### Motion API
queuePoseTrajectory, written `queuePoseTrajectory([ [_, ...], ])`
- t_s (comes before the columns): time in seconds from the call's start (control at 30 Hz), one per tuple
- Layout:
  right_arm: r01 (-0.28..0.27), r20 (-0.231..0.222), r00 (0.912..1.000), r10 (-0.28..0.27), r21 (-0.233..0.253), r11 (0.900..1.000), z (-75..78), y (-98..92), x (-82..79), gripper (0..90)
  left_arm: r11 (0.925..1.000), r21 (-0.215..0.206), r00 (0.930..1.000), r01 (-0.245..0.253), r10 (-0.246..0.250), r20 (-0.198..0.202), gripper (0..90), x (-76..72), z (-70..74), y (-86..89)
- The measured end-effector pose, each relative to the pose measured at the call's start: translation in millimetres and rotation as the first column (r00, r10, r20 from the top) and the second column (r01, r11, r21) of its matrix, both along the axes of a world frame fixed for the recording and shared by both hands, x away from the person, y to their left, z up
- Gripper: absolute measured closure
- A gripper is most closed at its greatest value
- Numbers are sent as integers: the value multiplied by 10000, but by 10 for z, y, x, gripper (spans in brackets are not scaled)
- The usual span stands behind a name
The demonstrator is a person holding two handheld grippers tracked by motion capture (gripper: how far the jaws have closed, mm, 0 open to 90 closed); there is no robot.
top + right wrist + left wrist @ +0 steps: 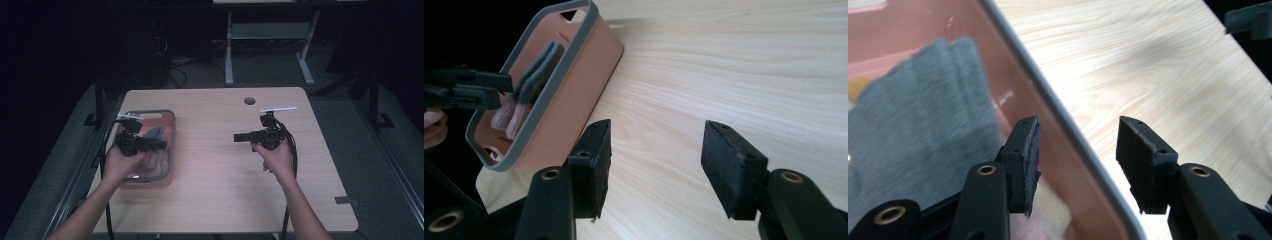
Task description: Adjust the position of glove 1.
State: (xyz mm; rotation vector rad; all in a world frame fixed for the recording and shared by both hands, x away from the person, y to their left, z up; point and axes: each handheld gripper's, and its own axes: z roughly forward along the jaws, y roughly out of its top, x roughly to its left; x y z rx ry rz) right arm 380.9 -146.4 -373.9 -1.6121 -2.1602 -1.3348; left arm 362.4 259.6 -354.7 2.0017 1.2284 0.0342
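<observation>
pink plastic bin (167, 150) with a grey rim sits at the left of the light wooden surface (220, 165), holding folded grey cloth (923, 115); the left gripper (1078, 150) straddles its rim, fingers apart, while the right gripper (656, 160) hovers over bare wood, fingers apart.

The wooden table (220, 165) has a round grommet hole (249, 100) near its far edge and a strip of grey tape (346, 200) at its near right corner. Its grain runs pale and bare in both gripper views. Beyond it, on the dark floor, stands a white desk frame (270, 37) with two legs, and loose cables (172, 62) lie left of that. Dark stands (372, 95) flank the table.
</observation>
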Motion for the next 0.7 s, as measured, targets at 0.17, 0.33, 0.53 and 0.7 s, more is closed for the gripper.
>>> queuePoseTrajectory([
  [0.17,55,-145,9999,-55,-51,10000,-27,-48,-20,444,9996,11,9995,294,-294,75,511,-17,26,-96],
  [0.33,161,-222,9996,-163,-68,9998,-56,-135,-48,437,9981,-167,9981,593,-589,205,501,-39,71,-241],
  [0.53,360,-205,9991,-362,-68,9993,-74,-260,-97,432,9945,-225,9943,1020,-1013,334,476,-77,103,-440],
  [0.7,520,-234,9984,-524,-150,9985,-124,-370,-133,427,9900,-250,9896,1385,-1374,418,453,-116,115,-591],
])
